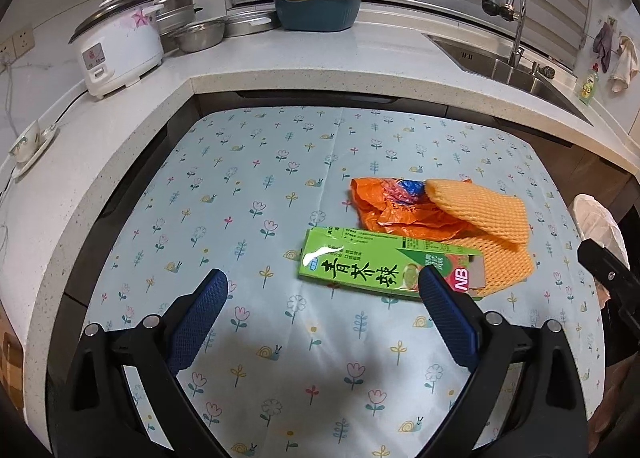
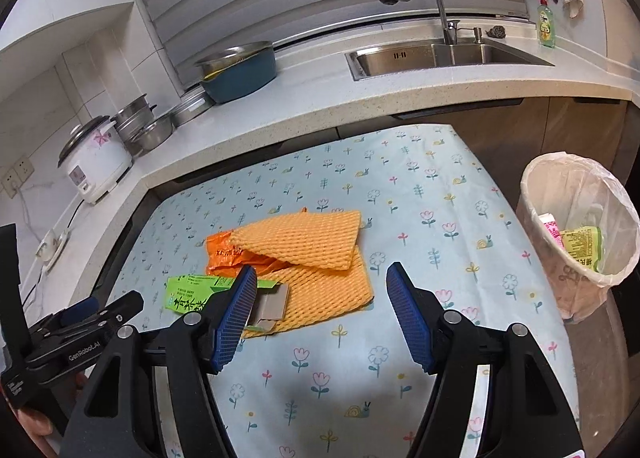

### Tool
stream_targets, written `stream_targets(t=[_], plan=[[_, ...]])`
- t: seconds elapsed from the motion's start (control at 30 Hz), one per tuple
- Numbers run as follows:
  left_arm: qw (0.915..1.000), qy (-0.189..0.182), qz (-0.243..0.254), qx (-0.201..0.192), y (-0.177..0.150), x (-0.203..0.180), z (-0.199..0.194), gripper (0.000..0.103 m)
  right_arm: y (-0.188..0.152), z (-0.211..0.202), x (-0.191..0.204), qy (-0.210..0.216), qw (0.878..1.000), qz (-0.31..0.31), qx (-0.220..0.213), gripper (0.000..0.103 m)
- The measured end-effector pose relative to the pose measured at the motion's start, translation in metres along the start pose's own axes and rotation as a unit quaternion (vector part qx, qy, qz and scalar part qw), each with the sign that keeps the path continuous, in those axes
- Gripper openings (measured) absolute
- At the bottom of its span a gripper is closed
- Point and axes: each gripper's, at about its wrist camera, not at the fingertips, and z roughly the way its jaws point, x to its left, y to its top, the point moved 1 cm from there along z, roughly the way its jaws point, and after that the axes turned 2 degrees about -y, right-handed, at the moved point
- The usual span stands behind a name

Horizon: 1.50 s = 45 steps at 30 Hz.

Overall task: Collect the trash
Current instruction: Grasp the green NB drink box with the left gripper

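Observation:
A flat green carton [image 1: 360, 266] lies on the flowered table cloth [image 1: 248, 194], beside orange foam fruit netting [image 1: 492, 226] and a crumpled orange plastic bag [image 1: 384, 204]. My left gripper [image 1: 322, 278] is open and empty, just short of the carton's left end. My right gripper [image 2: 322, 272] is open and empty, hovering over the near edge of the netting [image 2: 312, 254]; the carton [image 2: 192, 294] and the bag [image 2: 228, 254] lie to its left. A white-lined trash bin [image 2: 580, 226] stands right of the table with wrappers inside.
A stone counter [image 1: 280, 66] wraps round the table's far side with a rice cooker [image 1: 116, 46], steel pots [image 1: 192, 24], a blue basin [image 1: 318, 6] and a sink [image 2: 440, 54]. A dish soap bottle [image 2: 546, 24] stands by the sink.

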Motion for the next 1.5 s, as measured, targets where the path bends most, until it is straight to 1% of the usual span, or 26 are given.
stream_targets(t=[0.1,0.27,0.37,0.5,0.63,0.77,0.83,0.9,1.1,1.17,1.33,1.4,1.47,1.5], plan=[[0.9999,0.008,-0.012,0.004,-0.004,0.01,0.005,0.092,-0.01,0.015,0.01,0.009,1.0,-0.01,0.019,0.059],[0.9993,0.024,-0.025,0.011,-0.01,0.023,0.01,0.092,-0.028,0.036,0.034,0.028,0.998,-0.042,0.048,0.041],[0.9991,0.023,-0.031,0.015,-0.011,0.028,0.011,0.092,-0.035,0.046,0.046,0.035,0.996,-0.059,0.06,0.038],[0.999,0.022,-0.037,0.015,-0.01,0.031,0.011,0.092,-0.039,0.058,0.057,0.047,0.994,-0.061,0.071,0.038],[0.9988,0.026,-0.04,0.012,-0.009,0.036,0.008,0.092,-0.049,0.071,0.07,0.068,0.99,-0.071,0.098,0.038],[0.9983,0.029,-0.048,0.012,-0.009,0.041,0.007,0.092,-0.064,0.066,0.092,0.104,0.982,-0.107,0.112,0.036],[0.9982,0.029,-0.051,0.013,-0.01,0.042,0.005,0.092,-0.067,0.057,0.096,0.107,0.982,-0.113,0.106,0.036],[0.9983,0.024,-0.051,0.015,-0.013,0.039,0.004,0.092,-0.066,0.048,0.093,0.099,0.985,-0.108,0.095,0.036],[0.998,0.0,-0.054,0.032,-0.027,0.009,0.005,0.092,-0.047,0.022,0.059,0.026,0.994,-0.09,0.052,0.036],[0.9976,-0.006,-0.056,0.039,-0.033,-0.005,0.008,0.092,-0.04,0.018,0.044,0.012,0.996,-0.078,0.043,0.036],[0.9954,-0.011,-0.067,0.067,-0.045,-0.034,0.026,0.092,-0.024,0.014,0.012,-0.006,0.998,-0.057,0.032,0.036],[0.9948,-0.005,-0.069,0.074,-0.048,-0.042,0.034,0.091,-0.02,0.014,0.005,-0.01,0.998,-0.056,0.029,0.036],[0.9945,-0.002,-0.069,0.079,-0.048,-0.047,0.041,0.085,-0.016,0.014,0.001,-0.012,0.998,-0.056,0.027,0.036],[0.9941,-0.002,-0.069,0.083,-0.049,-0.049,0.044,0.081,-0.014,0.015,-0.001,-0.012,0.998,-0.056,0.027,0.036]])
